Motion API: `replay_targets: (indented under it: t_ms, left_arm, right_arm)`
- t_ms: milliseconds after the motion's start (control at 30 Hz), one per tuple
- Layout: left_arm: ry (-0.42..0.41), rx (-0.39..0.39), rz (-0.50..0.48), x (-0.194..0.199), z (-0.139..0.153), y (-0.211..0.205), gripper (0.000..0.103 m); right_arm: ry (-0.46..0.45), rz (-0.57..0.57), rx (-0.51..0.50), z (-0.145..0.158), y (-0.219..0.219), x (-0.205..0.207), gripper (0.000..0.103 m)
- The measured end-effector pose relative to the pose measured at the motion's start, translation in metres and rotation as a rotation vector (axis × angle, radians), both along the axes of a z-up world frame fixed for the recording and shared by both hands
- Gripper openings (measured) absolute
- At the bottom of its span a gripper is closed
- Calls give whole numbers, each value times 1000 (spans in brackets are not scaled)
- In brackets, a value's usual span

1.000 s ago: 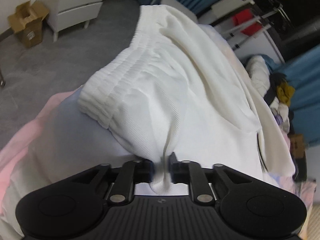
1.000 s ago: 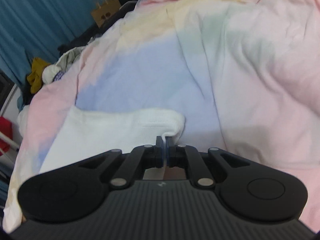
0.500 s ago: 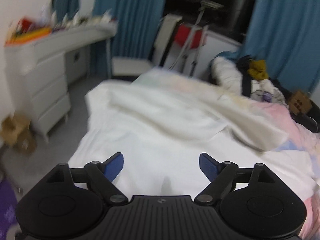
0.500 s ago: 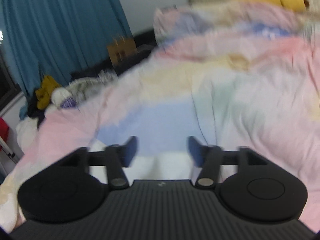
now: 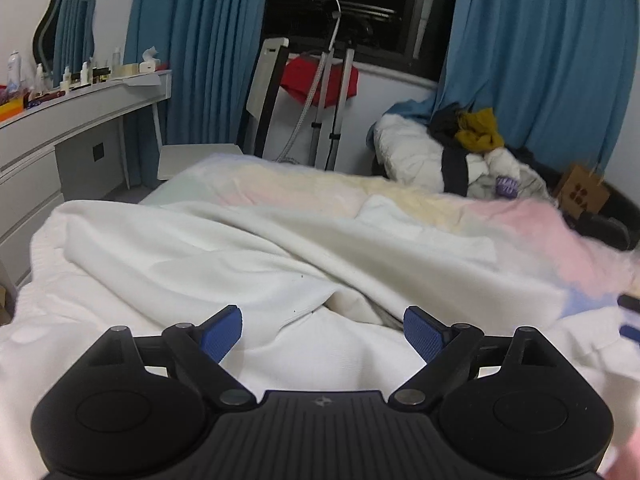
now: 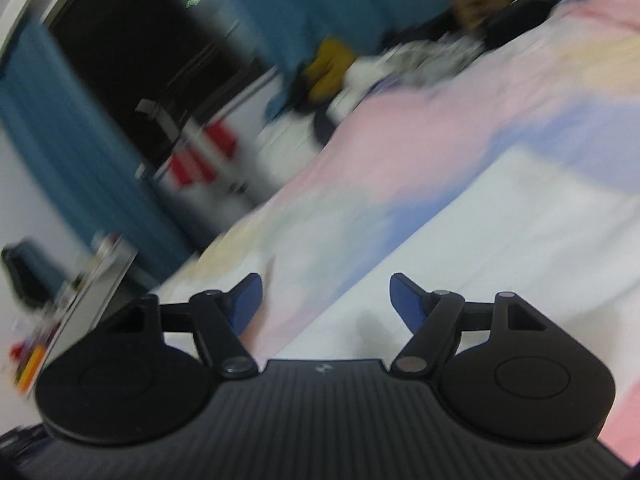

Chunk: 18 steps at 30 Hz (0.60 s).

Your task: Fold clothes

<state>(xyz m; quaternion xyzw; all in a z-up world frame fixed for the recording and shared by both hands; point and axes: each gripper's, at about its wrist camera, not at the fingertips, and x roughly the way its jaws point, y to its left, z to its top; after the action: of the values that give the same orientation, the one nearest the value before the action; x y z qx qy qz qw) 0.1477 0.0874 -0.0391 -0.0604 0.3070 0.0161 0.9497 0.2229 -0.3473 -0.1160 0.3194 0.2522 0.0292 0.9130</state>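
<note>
A white ribbed garment (image 5: 248, 264) lies crumpled on the pastel bedspread (image 5: 532, 232), folded over itself with loose ridges. My left gripper (image 5: 322, 330) hovers open just above its near part, nothing between the blue pads. In the blurred, tilted right wrist view, a flat white part of the garment (image 6: 480, 248) stretches away under my right gripper (image 6: 325, 300), which is open and empty too.
A white dresser (image 5: 60, 120) with bottles stands at the left. A drying rack with a red cloth (image 5: 320, 80) stands before the dark window. A heap of clothes (image 5: 472, 152) and a cardboard box (image 5: 584, 192) lie beyond the bed's far right.
Both grippers were shut on the white garment one second ago; both have opened, let it go and lifted back. The right wrist view has swung and tilted, blurring.
</note>
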Motion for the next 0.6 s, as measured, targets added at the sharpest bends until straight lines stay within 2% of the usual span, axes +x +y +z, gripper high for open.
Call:
replay_targets:
  t_ms: [167, 333, 400, 467, 500, 567, 600]
  left_arm:
    - [22, 60, -2, 38, -42, 1, 89]
    - [22, 29, -21, 57, -62, 11, 89]
    - [21, 26, -29, 61, -69, 14, 89]
    - [31, 15, -29, 66, -77, 18, 89]
    - [38, 7, -29, 69, -79, 20, 89]
    - [36, -5, -31, 72, -82, 23, 89]
    - [29, -7, -33, 72, -81, 24, 89]
  right_arm:
    - [81, 129, 8, -16, 48, 72, 71]
    - [134, 174, -64, -27, 91, 164, 68]
    - [159, 184, -86, -34, 104, 191, 54]
    - [191, 180, -154, -39, 118, 213, 21]
    - [210, 171, -205, -39, 123, 222, 12]
    - [216, 171, -254, -31, 129, 234, 7]
    - [166, 151, -253, -18, 124, 232, 7]
